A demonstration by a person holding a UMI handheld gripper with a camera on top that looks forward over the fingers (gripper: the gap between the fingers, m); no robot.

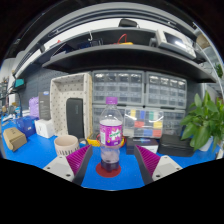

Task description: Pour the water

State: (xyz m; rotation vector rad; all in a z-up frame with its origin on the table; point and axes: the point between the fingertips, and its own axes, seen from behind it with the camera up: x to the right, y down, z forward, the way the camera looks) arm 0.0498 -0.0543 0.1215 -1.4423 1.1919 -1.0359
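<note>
A clear plastic bottle [110, 138] with a purple cap and a purple label stands upright on a dark red coaster [109, 167] on the blue table [40, 155]. My gripper [112, 160] is open. The bottle stands between the fingers, with a clear gap on each side. The left magenta pad [78, 157] and the right magenta pad [148, 158] flank the bottle's lower half without touching it. The lower part of the bottle looks clear; I cannot tell its water level.
A small ribbed cup [66, 145] sits to the left, beyond the left finger. Behind the bottle is a colourful box [144, 124]. A green plant [205, 122] stands at the right, and a white cabinet [70, 104] at the back left. Shelves [120, 50] run overhead.
</note>
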